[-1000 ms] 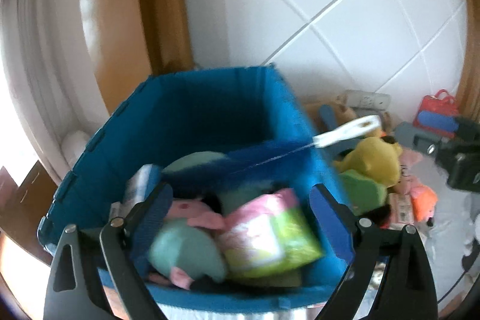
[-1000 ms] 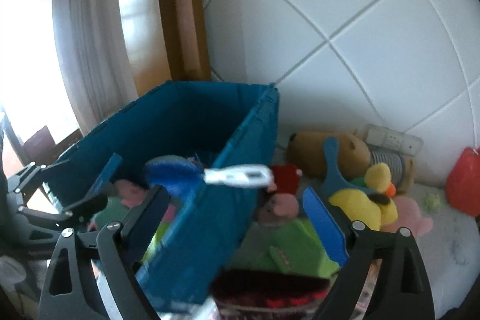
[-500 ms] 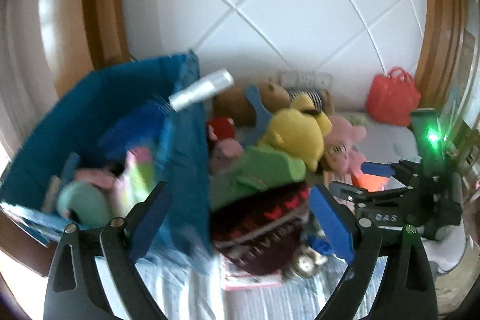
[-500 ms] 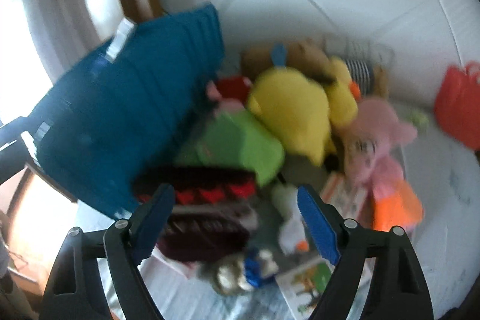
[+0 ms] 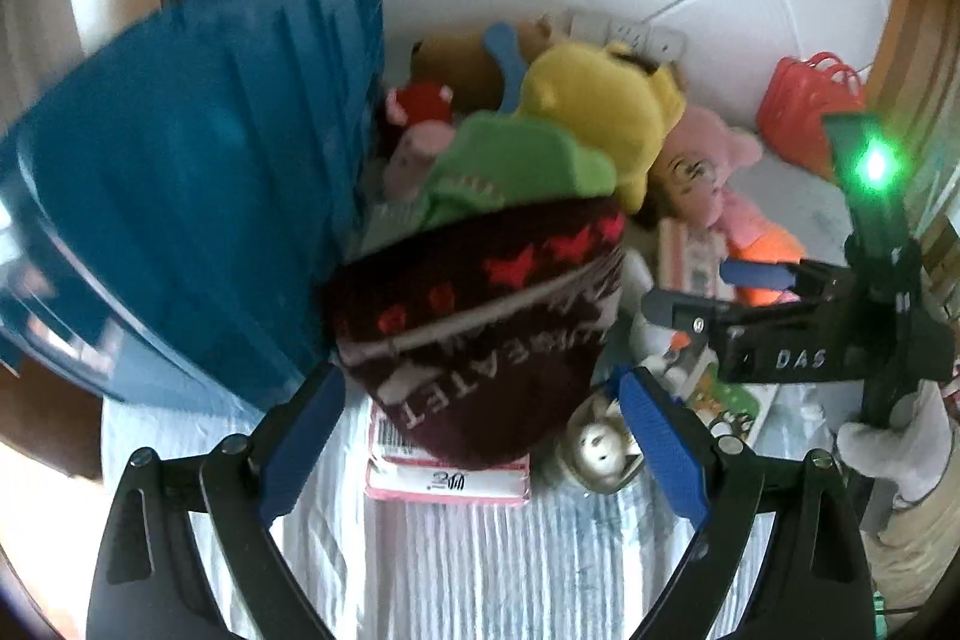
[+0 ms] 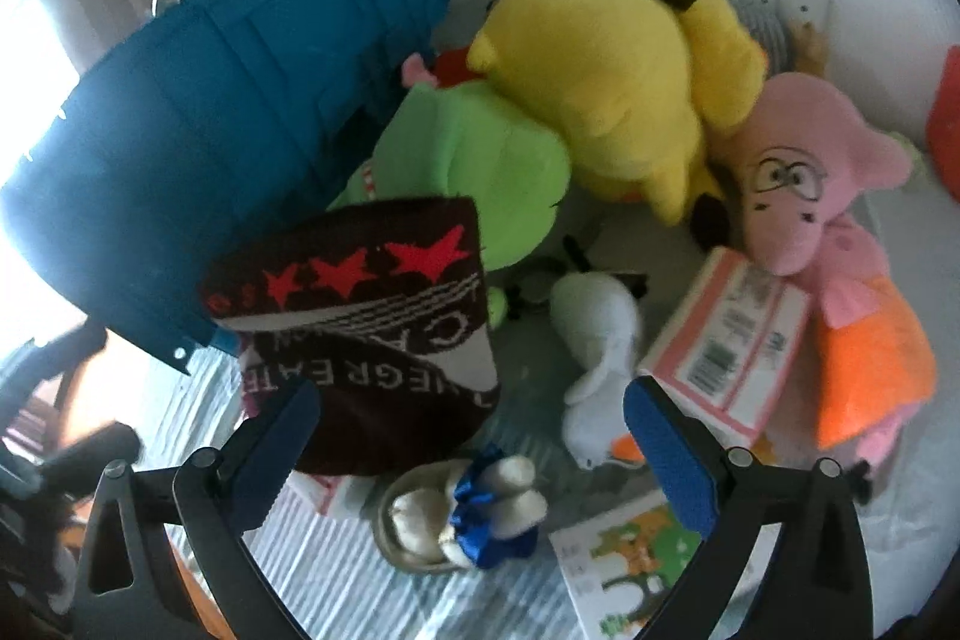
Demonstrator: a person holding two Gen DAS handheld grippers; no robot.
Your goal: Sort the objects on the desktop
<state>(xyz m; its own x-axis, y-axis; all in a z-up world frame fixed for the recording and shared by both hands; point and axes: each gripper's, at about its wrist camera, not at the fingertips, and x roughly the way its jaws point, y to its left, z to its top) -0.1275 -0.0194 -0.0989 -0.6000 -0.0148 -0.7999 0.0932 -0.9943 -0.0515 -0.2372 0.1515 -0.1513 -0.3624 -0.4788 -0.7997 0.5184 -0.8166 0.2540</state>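
Left wrist: fingers [image 5: 303,451] spread around a knitted maroon hat [image 5: 474,322]; right fingers [image 6: 669,454] spread over a satiny toy [image 6: 462,514].

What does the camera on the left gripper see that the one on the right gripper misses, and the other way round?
Only the left wrist view shows the right gripper itself, open, with a green light, and the whole red handbag.

Only the right wrist view shows the white plush toy with an orange beak clearly, and the blue ribbon on the small beige plush.

Both show the blue plastic crate, the dark knitted hat with red stars, and the green, yellow and pink plush toys. The left gripper is open too.
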